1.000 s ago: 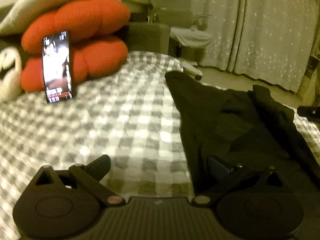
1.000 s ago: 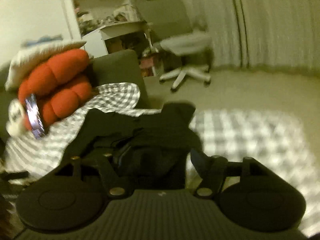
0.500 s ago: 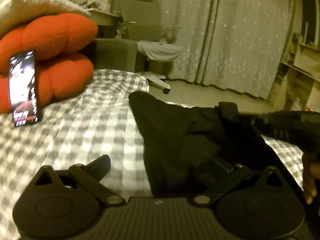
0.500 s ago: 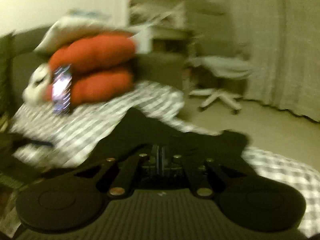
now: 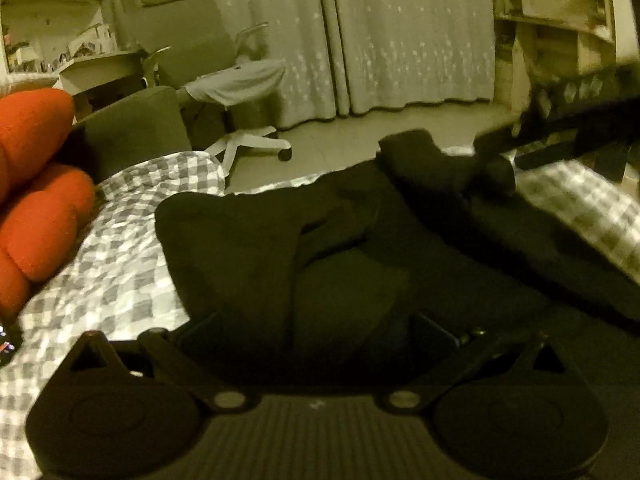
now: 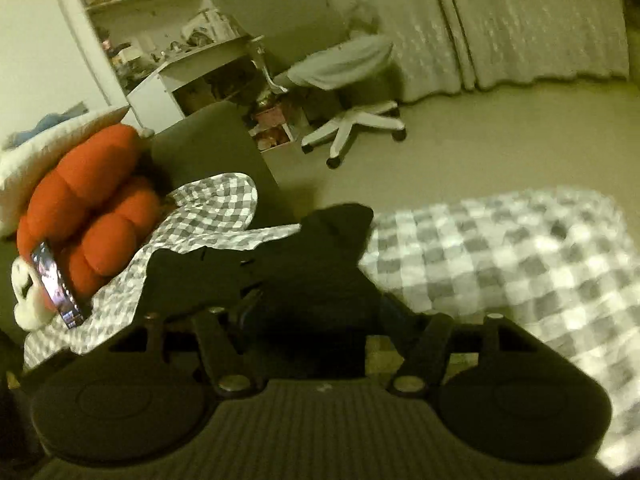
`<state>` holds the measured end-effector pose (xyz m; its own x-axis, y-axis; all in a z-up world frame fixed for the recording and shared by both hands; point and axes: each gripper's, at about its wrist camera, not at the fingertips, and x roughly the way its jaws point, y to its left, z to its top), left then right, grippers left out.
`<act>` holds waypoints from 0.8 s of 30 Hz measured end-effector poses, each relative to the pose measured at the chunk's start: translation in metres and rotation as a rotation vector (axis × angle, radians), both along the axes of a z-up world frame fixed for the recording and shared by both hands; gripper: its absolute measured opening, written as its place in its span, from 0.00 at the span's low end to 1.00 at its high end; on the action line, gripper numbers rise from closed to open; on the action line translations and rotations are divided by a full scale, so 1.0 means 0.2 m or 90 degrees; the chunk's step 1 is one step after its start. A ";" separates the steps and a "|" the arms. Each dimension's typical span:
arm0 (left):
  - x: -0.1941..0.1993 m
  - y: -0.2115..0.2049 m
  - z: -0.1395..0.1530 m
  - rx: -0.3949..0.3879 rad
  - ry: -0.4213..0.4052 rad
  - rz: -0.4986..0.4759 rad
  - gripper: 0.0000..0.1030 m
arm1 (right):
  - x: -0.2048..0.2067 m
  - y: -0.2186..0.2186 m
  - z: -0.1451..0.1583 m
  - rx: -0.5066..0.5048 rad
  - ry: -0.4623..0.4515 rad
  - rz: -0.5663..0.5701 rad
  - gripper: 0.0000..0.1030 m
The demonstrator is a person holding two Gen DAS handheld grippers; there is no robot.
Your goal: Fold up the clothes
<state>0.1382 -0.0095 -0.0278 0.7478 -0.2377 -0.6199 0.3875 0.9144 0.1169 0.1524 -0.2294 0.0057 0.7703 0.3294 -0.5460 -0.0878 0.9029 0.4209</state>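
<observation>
Garment: a black garment (image 5: 360, 248) lies crumpled on the grey-and-white checked bedcover (image 5: 132, 264), folds heaped toward the middle, one end reaching the far edge of the bed.
Left gripper (image 5: 316, 328): low over the near part of the black cloth, jaws spread wide; the dark fabric lies between and under the fingers, but the pads do not press on it.
Right gripper (image 6: 320, 312): jaws have just been opening and stand apart, with black cloth between them, not pinched.
Right gripper, from the left wrist view: a dark blurred bar at the far right, above the garment's far end.
Cushion: an orange lobed cushion (image 6: 88, 208) at the head of the bed.
Phone: a lit phone (image 6: 56, 284) leans against the cushion.
Beyond the bed: an office chair (image 6: 348, 92) and pale curtains (image 5: 400, 32).
</observation>
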 end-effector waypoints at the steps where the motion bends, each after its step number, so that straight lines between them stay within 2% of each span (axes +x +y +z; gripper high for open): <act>1: 0.01 0.01 0.00 -0.014 0.006 -0.002 0.98 | 0.02 0.01 -0.02 -0.008 0.009 -0.002 0.65; 2: 0.02 0.02 0.00 -0.023 0.008 -0.004 0.93 | 0.05 0.03 -0.04 -0.016 0.017 -0.004 0.52; 3: 0.02 0.02 0.00 -0.032 0.009 -0.007 0.90 | 0.07 0.04 -0.06 -0.026 0.025 -0.005 0.17; 4: 0.02 0.03 0.00 -0.037 0.007 -0.007 0.85 | 0.06 0.08 -0.05 -0.071 0.014 -0.002 0.06; 6: 0.02 0.05 0.02 -0.062 0.008 -0.010 0.71 | 0.03 0.13 0.02 -0.098 -0.037 0.030 0.04; 7: 0.03 0.06 0.03 -0.090 0.016 -0.008 0.56 | 0.01 0.16 0.06 -0.111 -0.063 0.046 0.04; 8: 0.04 0.07 0.04 -0.120 0.026 -0.007 0.46 | -0.01 0.16 0.11 -0.118 -0.090 0.055 0.04; 9: 0.03 0.07 0.05 -0.136 0.028 -0.013 0.46 | -0.03 0.19 0.15 -0.118 -0.111 0.070 0.04; 11: 0.03 0.06 0.06 -0.164 0.031 -0.026 0.43 | -0.01 0.27 0.17 -0.122 -0.117 0.106 0.04; 13: 0.01 0.05 0.07 -0.147 0.010 -0.027 0.42 | 0.00 0.35 0.16 -0.135 -0.114 0.136 0.04; 16: 0.00 0.11 0.11 -0.183 0.005 -0.024 0.42 | -0.02 0.40 0.14 -0.143 -0.118 0.168 0.04; 18: 0.00 0.14 0.11 -0.168 0.003 -0.007 0.50 | -0.03 0.36 0.16 -0.128 -0.126 0.153 0.07; 19: 0.00 0.15 0.11 -0.159 0.001 0.001 0.64 | -0.03 0.33 0.16 -0.112 -0.127 0.133 0.12; 20: -0.01 0.17 0.11 -0.151 0.000 0.009 0.72 | -0.02 0.29 0.17 -0.096 -0.127 0.114 0.16; 22: -0.03 0.17 0.12 -0.131 -0.013 0.002 0.76 | -0.01 0.23 0.16 -0.059 -0.098 0.109 0.18; 23: -0.05 0.16 0.12 -0.127 -0.016 -0.002 0.78 | -0.02 0.20 0.14 -0.054 -0.089 0.101 0.30; 24: -0.06 0.16 0.12 -0.129 -0.017 -0.009 0.80 | -0.03 0.16 0.13 -0.048 -0.080 0.094 0.56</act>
<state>0.1262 0.0223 -0.0031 0.7587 -0.3659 -0.5390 0.3999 0.9147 -0.0581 0.1468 -0.1964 0.0315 0.7802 0.4056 -0.4763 -0.2688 0.9048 0.3301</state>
